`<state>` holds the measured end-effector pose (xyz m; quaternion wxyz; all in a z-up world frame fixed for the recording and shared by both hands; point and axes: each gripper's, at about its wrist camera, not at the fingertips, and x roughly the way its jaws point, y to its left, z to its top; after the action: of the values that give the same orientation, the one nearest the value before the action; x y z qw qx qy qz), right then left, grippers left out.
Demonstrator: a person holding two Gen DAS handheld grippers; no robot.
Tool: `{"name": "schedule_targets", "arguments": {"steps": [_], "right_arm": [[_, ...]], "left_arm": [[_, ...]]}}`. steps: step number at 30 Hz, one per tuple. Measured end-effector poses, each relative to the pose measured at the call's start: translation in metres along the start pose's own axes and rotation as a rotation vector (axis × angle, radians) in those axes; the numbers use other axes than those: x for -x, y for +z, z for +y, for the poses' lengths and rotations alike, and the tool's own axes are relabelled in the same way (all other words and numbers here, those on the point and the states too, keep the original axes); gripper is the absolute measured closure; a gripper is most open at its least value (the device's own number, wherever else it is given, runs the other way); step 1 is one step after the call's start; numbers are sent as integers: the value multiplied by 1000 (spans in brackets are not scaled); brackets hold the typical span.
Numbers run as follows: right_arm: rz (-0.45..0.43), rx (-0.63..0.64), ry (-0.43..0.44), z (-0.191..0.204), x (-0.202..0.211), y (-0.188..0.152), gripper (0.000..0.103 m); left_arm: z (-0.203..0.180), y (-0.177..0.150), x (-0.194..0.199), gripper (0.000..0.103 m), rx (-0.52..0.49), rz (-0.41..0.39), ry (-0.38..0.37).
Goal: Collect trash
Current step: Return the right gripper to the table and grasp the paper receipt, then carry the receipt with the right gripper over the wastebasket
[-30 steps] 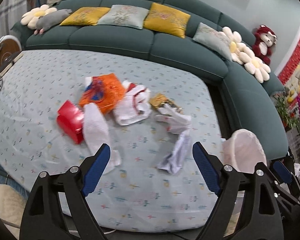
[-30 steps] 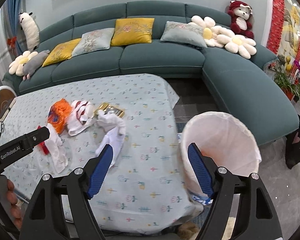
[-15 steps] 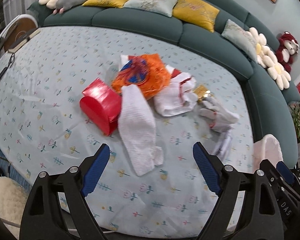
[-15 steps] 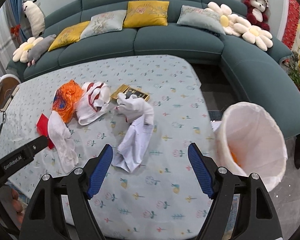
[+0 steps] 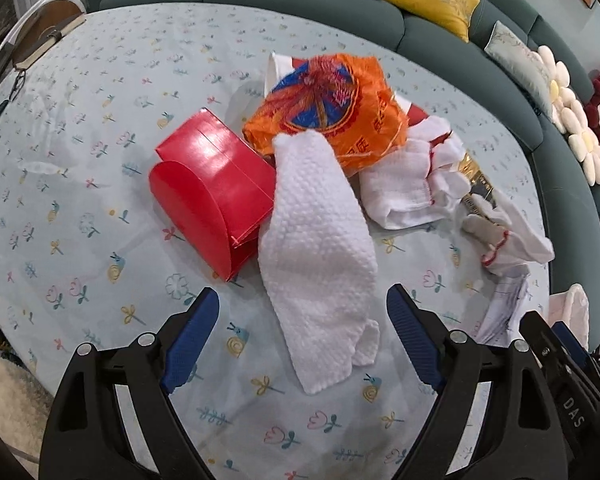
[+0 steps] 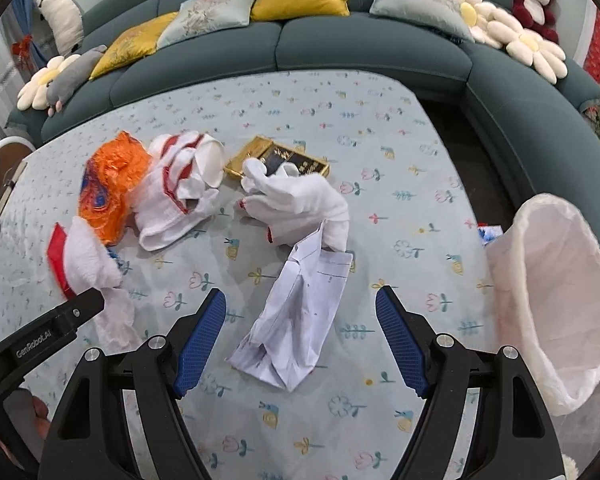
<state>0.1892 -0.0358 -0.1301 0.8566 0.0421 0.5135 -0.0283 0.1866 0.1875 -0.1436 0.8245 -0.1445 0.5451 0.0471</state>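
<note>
Left wrist view has the left hand-held gripper point(image 5: 303, 340) spread apart and empty over a white textured cloth point(image 5: 320, 248) on the counter point(image 5: 100, 80), beside a red box point(image 5: 212, 196). Right wrist view shows the right hand-held gripper point(image 6: 300, 338) equally apart over crumpled white paper point(image 6: 300, 316), white gloves point(image 6: 296, 200) beyond it, a lined bin point(image 6: 556, 304) at the counter's edge.
</note>
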Motion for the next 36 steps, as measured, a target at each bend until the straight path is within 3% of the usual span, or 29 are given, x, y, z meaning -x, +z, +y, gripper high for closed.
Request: {"name": "schedule_targets", "arguments": {"steps": [2, 6, 9, 11, 12, 15, 22, 36], "right_arm": [[15, -12, 0, -2, -8, 1, 30], [40, -13, 4, -3, -18, 0, 37], [68, -4, 16, -2, -24, -2, 60], [73, -2, 22, -2, -24, -4, 80], [71, -4, 27, -2, -23, -4, 81], [50, -5, 35, -3, -14, -8, 82], [-27, -10, 51, -12, 23, -10, 83], [-212, -115, 28, -88, 115, -12, 83]], "left_arm": [[-2, -1, -4, 28, -10, 7, -12], [-8, -3, -9, 51, -40, 24, -26], [-13, -6, -8, 73, -59, 27, -53], [-17, -7, -6, 88, -74, 31, -71], [-19, -8, -4, 95, -81, 27, -73], [-25, -11, 5, 100, -97, 17, -95], [-54, -22, 37, 100, -146, -21, -150], [-152, -53, 112, 100, -344, -128, -256]]}}
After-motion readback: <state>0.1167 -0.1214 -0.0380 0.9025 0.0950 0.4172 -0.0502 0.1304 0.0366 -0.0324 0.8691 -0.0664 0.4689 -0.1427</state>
